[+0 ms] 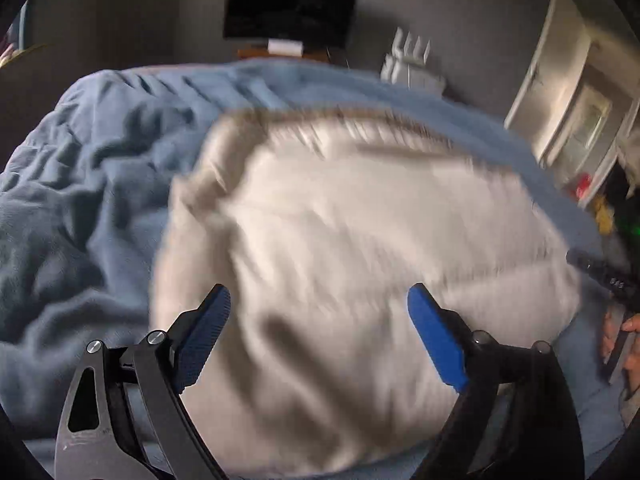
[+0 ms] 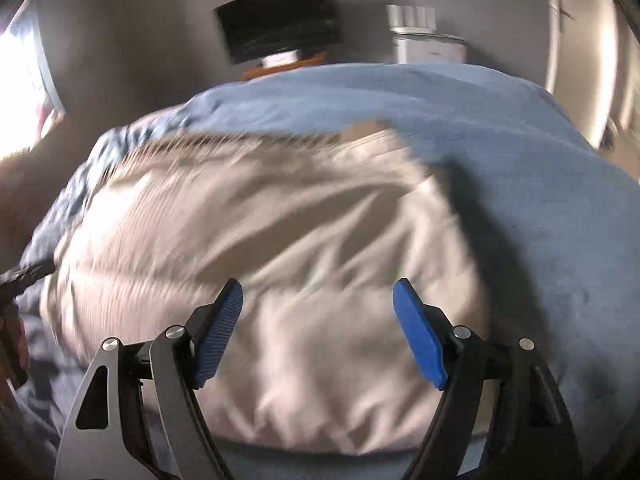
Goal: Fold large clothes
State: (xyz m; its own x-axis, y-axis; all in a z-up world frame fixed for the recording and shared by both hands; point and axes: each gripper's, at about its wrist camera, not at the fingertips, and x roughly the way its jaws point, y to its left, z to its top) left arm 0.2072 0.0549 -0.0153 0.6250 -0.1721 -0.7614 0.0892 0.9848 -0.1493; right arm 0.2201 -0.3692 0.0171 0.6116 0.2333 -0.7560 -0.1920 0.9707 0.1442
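A cream-white garment [image 1: 340,248] is spread in a folded heap on a bed covered by a blue blanket [image 1: 80,184]; both views are blurred. The left hand-held gripper [image 1: 319,300] is held above the garment's near edge, its blue pads spread wide with nothing gripped. The right hand-held gripper [image 2: 318,294] is likewise held wide open over the garment, empty. A dark screen [image 2: 280,28] is seen by the far wall.
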